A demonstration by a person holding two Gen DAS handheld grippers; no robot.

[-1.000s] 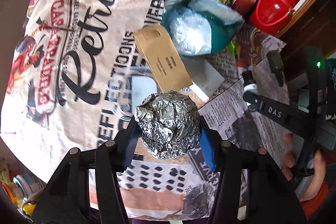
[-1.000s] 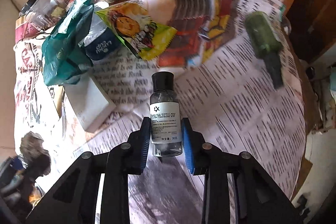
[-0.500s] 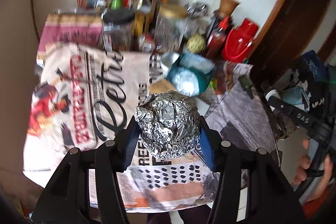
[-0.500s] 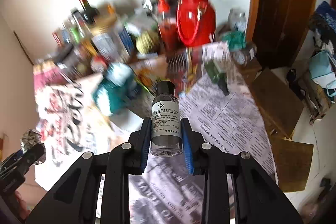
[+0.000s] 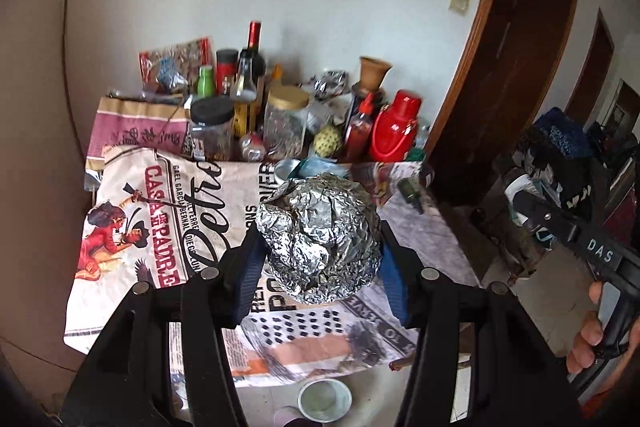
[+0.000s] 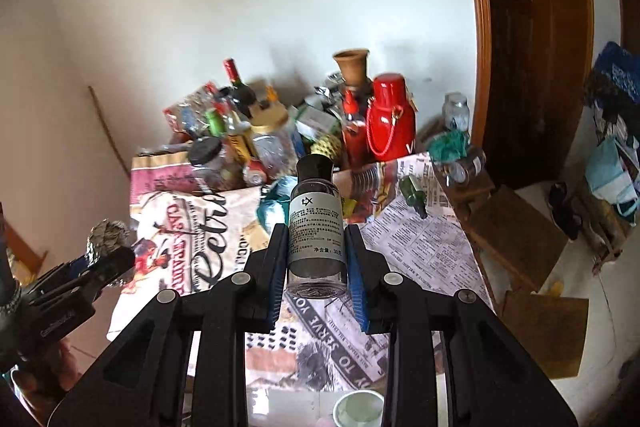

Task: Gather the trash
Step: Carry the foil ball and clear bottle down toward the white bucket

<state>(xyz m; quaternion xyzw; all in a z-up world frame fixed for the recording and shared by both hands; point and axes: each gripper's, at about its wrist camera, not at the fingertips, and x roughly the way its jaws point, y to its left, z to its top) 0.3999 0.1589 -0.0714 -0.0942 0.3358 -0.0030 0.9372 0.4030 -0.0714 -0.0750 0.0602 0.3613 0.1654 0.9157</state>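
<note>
I see a crumpled ball of aluminium foil (image 5: 320,239) clamped between the blue pads of my left gripper (image 5: 320,255), whose jaws stand about half open around its bulk. The ball hangs in the air above the near end of the table (image 5: 420,227), clear of its surface. From the right wrist view the same foil ball (image 6: 106,233) shows at the far left, held out in the left gripper (image 6: 108,259) beside the table's left edge.

My right gripper (image 6: 316,259) has its jaws drawn in narrow and pressed on a small clear bottle (image 6: 316,227) with a black cap and a white label. The bottle stands upright between the pads, also lifted above the table.

The table is covered with printed newspaper sheets (image 6: 420,239) and a large cloth or bag printed with red and black lettering (image 5: 160,219). A small dark green bottle (image 6: 414,193) lies on its side on the newspaper near the table's right edge. Along the table's far side, against the white wall, stand crowded jars, a wine bottle (image 5: 254,43), a red thermos jug (image 5: 394,127) with a red cord handle, and a clay vase (image 6: 352,65). Below the table's near edge a white cup (image 5: 324,399) sits on the floor. At the right of the left wrist view a person's hand (image 5: 592,339) grips the right tool's handle.
</note>
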